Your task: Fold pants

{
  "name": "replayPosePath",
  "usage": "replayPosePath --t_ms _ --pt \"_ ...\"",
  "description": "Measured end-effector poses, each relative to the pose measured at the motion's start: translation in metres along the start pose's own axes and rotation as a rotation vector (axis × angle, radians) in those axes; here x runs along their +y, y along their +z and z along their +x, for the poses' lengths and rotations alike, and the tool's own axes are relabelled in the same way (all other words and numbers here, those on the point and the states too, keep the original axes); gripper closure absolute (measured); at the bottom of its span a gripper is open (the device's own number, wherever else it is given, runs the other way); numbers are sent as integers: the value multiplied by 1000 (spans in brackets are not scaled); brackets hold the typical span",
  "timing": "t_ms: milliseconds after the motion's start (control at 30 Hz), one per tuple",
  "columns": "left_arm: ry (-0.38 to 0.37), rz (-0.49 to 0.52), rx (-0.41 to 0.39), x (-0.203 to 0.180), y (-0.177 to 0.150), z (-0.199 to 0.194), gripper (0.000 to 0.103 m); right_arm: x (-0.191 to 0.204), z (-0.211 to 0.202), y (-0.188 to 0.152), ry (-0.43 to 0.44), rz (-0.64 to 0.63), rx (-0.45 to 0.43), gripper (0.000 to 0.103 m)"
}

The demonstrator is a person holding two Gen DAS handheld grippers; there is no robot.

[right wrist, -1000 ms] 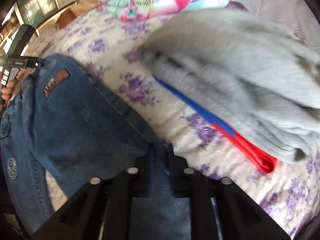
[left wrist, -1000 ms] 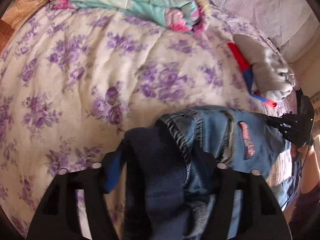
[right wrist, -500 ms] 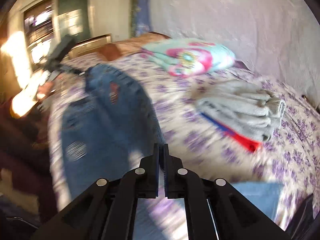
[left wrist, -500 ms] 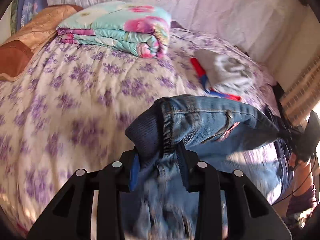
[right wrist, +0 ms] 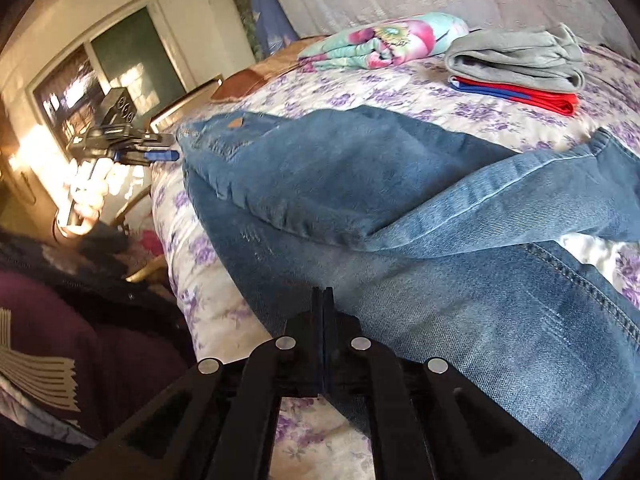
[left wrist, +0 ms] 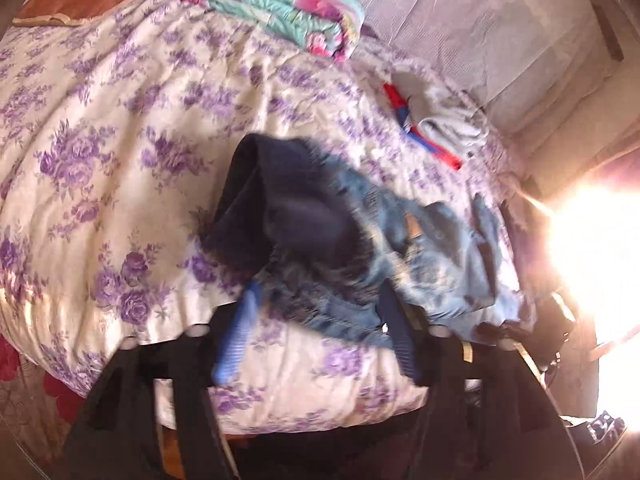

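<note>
No writing can be read anywhere in either view. The jeans (right wrist: 360, 168) carry a small tan patch (right wrist: 235, 122) near the waistband, at about ten o'clock in the right wrist view, but it shows no legible lettering (too small and soft). In the left wrist view the same patch (left wrist: 412, 229) sits at about three o'clock and is blurred.

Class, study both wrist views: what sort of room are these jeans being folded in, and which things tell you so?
Most likely a home bedroom. The jeans lie on a bed with a purple-flowered quilt, a folded floral blanket and folded clothes sit on it, and a window is beyond.
</note>
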State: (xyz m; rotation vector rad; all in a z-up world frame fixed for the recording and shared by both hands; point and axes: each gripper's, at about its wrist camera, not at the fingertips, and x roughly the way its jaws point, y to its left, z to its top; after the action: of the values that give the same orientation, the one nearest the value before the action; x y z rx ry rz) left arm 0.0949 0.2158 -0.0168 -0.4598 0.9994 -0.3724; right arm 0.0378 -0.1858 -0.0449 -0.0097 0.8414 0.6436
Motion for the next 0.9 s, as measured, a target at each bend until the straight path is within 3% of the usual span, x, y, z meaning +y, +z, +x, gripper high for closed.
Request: replayPosePath --t_ms 33,67,100,133,267,333,400,467,567,633,667,700,767,900 --pt "-18 -7 -20 -4 2 -6 27 -2 -3 1 -2 27 -9 80" --pt "-38 -16 -41 -8 4 -11 25 -2 -8 3 -17 56 -30 44" --pt "-36 -18 -52 -11 6 -14 24 -1 -9 5 -38 73 -57 21" --pt "-19 -19 -63 -13 9 -15 23 2 -18 8 -87 94 -102 16" --pt "-2 -112 -10 -2 18 9 21 0 -35 23 -180 249 -211 3" --pt "-15 -164 29 5 20 27 21 -17 -30 27 -170 365 -196 3" --pt "18 -177 14 2 20 36 21 -31 -17 25 -197 477 -179 3" --pt "36 -164 -27 -6 21 35 29 -39 0 21 -255 545 -144 3" --pt "113 -140 -74 -10 23 35 55 -33 12 23 -337 528 -173 3" --pt "128 -126 -75 -11 24 35 58 -27 19 27 -383 507 -178 3" --pt "136 -112 -76 -12 23 34 60 -28 24 28 -389 512 -175 3" --pt "145 -98 -78 -13 22 34 60 -29 28 28 -374 511 -182 25" --pt "149 -90 -81 -13 21 33 61 -31 36 28 -350 490 -160 87" --pt "125 -99 -92 -11 20 29 63 -33 11 25 -277 497 -281 93"
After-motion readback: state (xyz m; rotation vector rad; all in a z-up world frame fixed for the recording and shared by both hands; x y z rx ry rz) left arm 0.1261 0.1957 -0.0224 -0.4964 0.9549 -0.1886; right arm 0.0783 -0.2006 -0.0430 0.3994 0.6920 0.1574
